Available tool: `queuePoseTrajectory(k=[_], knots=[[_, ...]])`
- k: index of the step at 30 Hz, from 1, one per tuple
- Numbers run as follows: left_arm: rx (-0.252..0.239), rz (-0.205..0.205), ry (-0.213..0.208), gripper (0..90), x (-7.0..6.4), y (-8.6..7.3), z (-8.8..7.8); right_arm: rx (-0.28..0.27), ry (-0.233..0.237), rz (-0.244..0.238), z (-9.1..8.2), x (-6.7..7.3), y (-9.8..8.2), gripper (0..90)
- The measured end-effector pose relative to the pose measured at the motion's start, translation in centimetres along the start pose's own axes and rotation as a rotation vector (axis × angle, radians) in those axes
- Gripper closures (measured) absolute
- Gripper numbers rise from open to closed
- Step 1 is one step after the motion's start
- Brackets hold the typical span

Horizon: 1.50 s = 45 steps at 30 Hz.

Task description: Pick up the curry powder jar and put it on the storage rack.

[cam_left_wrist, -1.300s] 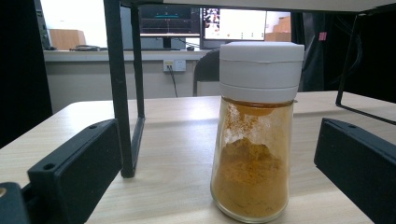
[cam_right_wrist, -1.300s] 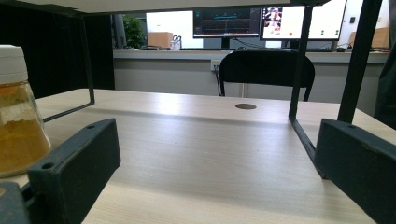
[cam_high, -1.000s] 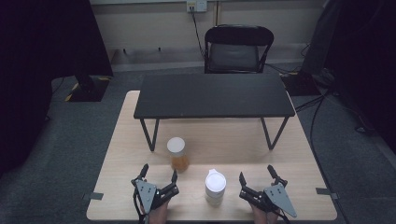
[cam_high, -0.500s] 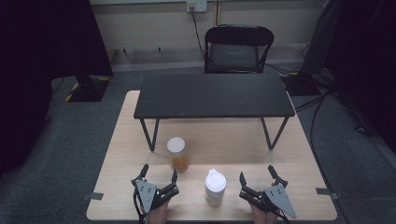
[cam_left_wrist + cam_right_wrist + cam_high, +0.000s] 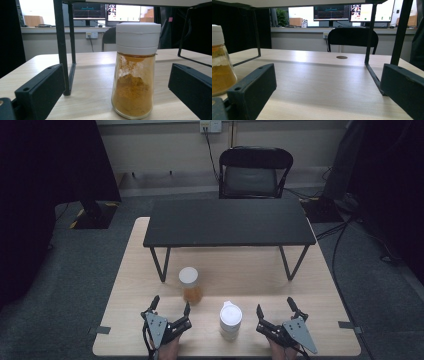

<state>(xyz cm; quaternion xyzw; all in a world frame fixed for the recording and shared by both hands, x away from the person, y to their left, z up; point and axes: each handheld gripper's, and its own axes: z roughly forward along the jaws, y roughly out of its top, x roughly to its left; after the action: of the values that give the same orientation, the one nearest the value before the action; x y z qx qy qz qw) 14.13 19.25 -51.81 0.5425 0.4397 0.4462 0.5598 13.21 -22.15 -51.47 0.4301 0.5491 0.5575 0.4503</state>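
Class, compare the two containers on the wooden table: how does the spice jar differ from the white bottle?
The spice jar is clear glass showing orange-yellow powder; the white bottle is opaque, contents hidden. The jar stands farther from the person, ahead of the left gripper; the bottle stands nearer, between the left and right gripper. Both stand upright, ungripped, with white tops.

A light wooden table (image 5: 320, 285) sits on a grey carpet floor (image 5: 75, 285). A small black table (image 5: 227, 222) with thin metal legs stands on top of it. Behind is a black chair (image 5: 255, 172) by a pale wall (image 5: 160, 145). A wall socket (image 5: 210, 125) has a cord hanging down. Bright computer screens (image 5: 332, 12) glow on a long shelf.
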Motion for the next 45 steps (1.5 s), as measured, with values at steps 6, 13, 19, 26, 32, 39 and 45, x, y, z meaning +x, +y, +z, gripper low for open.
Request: queuePoseTrajectory(k=[6, 13, 19, 26, 32, 39, 45], knots=[[0.000, -0.009, 0.003, 0.2, 0.0, 0.0, 0.0, 0.001, -0.001, 0.000, 0.0, 0.0, 0.0, 0.0], [0.005, -0.031, -0.003, 0.0, 0.4, 0.1, 0.1, 0.001, -0.001, 0.001, 0.0, 0.0, 0.0, 0.0], [-0.001, -0.050, -0.006, 0.0, 0.6, 0.4, 0.2, 0.001, -0.005, 0.000, 0.0, 0.1, 0.0, 0.0], [-0.016, -0.037, -0.016, 0.0, 0.5, 1.0, 0.3, 0.001, -0.005, 0.000, 0.0, 0.1, 0.0, 0.0], [-0.035, -0.025, -0.038, 0.0, 0.3, 1.7, 0.4, 0.001, -0.006, 0.000, 0.0, 0.1, 0.0, 0.0], [-0.046, -0.013, -0.074, 0.0, 0.3, 2.4, 0.7, 0.001, -0.008, 0.000, 0.0, 0.1, 0.0, 0.0], [-0.041, 0.002, -0.095, 0.0, 0.2, 3.4, 1.3, 0.001, -0.008, 0.000, 0.0, 0.2, 0.0, 0.0]])
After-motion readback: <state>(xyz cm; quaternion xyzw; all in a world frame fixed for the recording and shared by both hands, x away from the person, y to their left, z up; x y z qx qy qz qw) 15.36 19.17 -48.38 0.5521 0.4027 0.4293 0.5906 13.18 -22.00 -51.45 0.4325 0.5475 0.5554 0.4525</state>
